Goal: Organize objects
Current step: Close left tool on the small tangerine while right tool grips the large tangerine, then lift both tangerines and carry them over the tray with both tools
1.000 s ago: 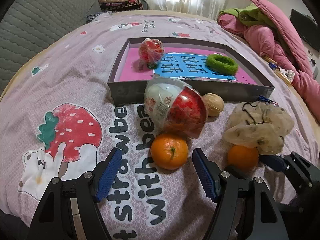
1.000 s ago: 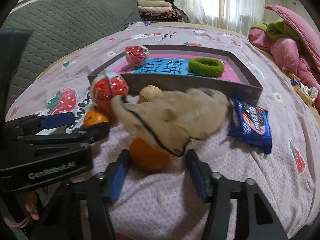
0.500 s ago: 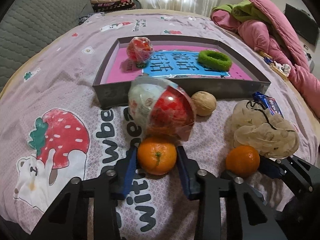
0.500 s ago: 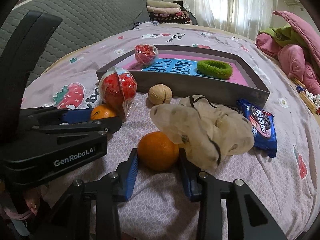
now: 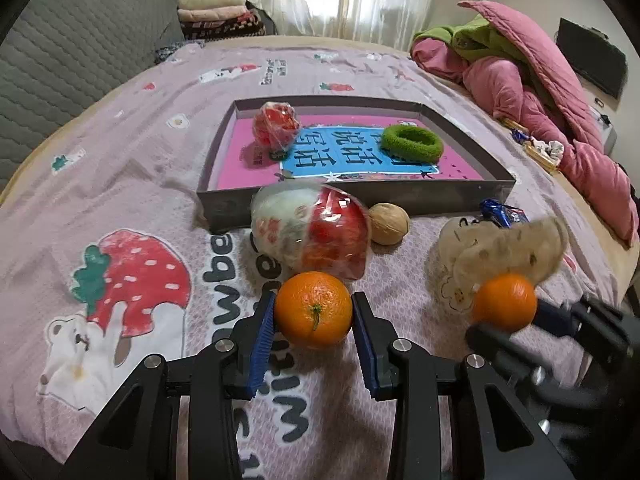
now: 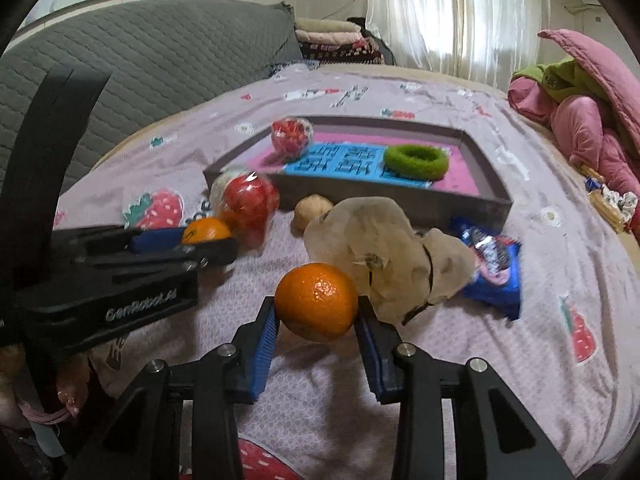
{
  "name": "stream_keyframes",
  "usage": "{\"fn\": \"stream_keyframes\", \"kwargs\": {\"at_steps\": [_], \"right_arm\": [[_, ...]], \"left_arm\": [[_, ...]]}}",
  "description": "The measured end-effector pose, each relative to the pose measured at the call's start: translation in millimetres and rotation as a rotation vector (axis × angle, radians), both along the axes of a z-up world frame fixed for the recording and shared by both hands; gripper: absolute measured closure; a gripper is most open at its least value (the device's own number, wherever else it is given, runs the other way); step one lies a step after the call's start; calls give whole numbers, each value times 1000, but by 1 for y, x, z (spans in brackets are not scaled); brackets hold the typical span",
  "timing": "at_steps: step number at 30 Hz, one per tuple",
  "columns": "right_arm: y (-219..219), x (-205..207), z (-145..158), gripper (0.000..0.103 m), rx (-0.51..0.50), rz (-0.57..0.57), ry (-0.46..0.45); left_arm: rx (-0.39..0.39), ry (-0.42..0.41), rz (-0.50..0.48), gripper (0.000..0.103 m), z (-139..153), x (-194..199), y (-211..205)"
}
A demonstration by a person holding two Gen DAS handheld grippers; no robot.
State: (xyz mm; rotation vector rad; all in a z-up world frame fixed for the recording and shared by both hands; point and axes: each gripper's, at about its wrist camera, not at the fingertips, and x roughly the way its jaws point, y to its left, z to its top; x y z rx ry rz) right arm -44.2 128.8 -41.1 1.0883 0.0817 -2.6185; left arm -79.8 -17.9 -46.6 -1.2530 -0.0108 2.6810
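Observation:
My left gripper [image 5: 313, 312] is shut on an orange [image 5: 313, 310], held just above the bedsheet. My right gripper [image 6: 316, 308] is shut on a second orange [image 6: 316, 301], also lifted; it shows in the left wrist view [image 5: 505, 302] too. A grey tray [image 5: 360, 194] with a pink and blue bottom lies ahead, holding a red wrapped ball [image 5: 277, 125] and a green ring [image 5: 412, 143]. A large red and white wrapped ball [image 5: 310, 232], a walnut [image 5: 388, 224] and a beige mesh bag [image 6: 384, 256] lie in front of the tray.
A blue snack packet [image 6: 494, 268] lies right of the mesh bag. A pink quilt [image 5: 560, 100] is piled at the right of the bed. A grey headboard [image 6: 140, 60] stands at the left. Folded blankets [image 5: 216, 12] are stacked at the back.
Both grippers moved forward around their oranges, closed on them and lifted them off the sheet. The mesh bag has shifted off the right orange.

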Motion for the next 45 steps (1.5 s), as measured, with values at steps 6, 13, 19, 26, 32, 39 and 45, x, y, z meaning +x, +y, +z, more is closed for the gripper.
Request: {"fn": "stream_keyframes", "kwargs": {"at_steps": [6, 13, 19, 26, 32, 39, 45], "right_arm": [[6, 2, 14, 64, -1, -15, 30], [13, 6, 33, 64, 13, -38, 76], [18, 8, 50, 64, 15, -46, 110], [14, 10, 60, 64, 27, -30, 128], [13, 6, 65, 64, 25, -29, 147], [11, -5, 73, 64, 19, -19, 172], [12, -16, 79, 64, 28, -24, 190]], "left_arm": [[10, 34, -1, 65, 13, 16, -7], [10, 60, -1, 65, 22, 24, -8], [-5, 93, -3, 65, 33, 33, -5], [3, 113, -13, 65, 48, 37, 1], [7, 116, 13, 65, 60, 33, 0], [18, 143, 38, 65, 78, 21, -3], [21, 167, 42, 65, 93, 9, -1]]}}
